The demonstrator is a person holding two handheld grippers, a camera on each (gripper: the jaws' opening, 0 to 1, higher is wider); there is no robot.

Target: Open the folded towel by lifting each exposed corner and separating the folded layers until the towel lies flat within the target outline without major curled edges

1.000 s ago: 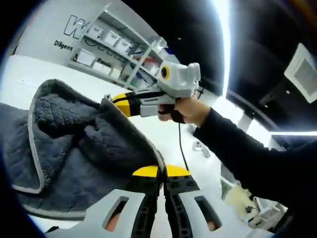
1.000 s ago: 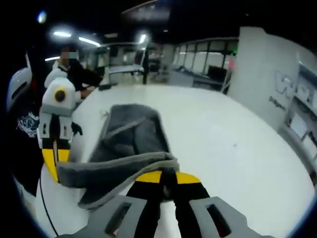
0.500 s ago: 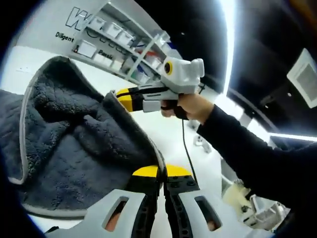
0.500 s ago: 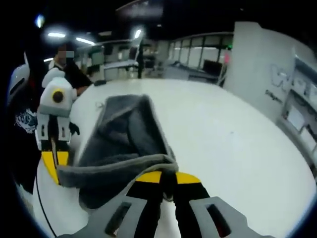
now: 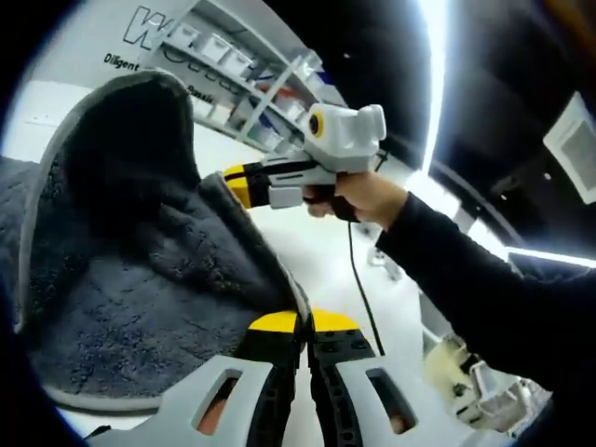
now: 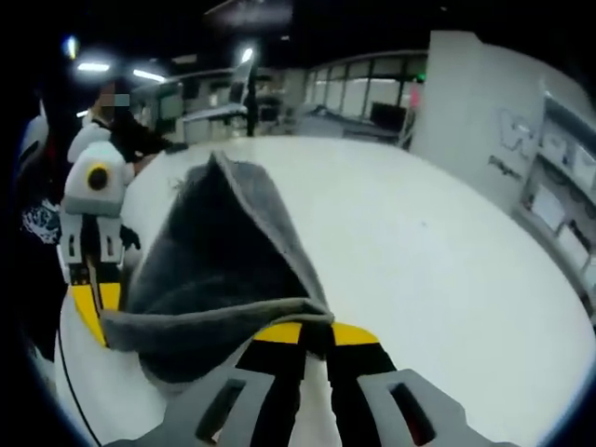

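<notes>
white table (image 6: 438,279) under both cameras, shelving with bins (image 5: 251,70) on the wall behind it, a person (image 6: 121,130) standing past its far edge. i take the table as my landmark.

i have the grey towel (image 6: 223,251) by two corners. the left gripper (image 5: 305,328) has its jaws pressed together on the hem at one corner, and the right gripper (image 6: 315,335) is pinched on the hem at the next corner along that edge. from the left gripper view i can see the right gripper (image 5: 244,182) biting the cloth with its yellow tips, a hand (image 5: 358,197) behind it.

what's new: compared with a second ago the towel stands much taller off the table. a flat fold that lay spread on it has risen into a peaked tent, the pale hem arching up high. so the upper layer is peeling away from the one beneath, which is what i want, i reckon roughly mid-unfold.

the far end of the towel looks to be resting on the table, though i can't tell how much. no target outline is visible to me from here.

in the way: a black cable (image 5: 358,289) trails down from the right gripper over the table, near the towel, and it could snag as i spread. clutter sits off the table's edge, well apart from the cloth.
</notes>
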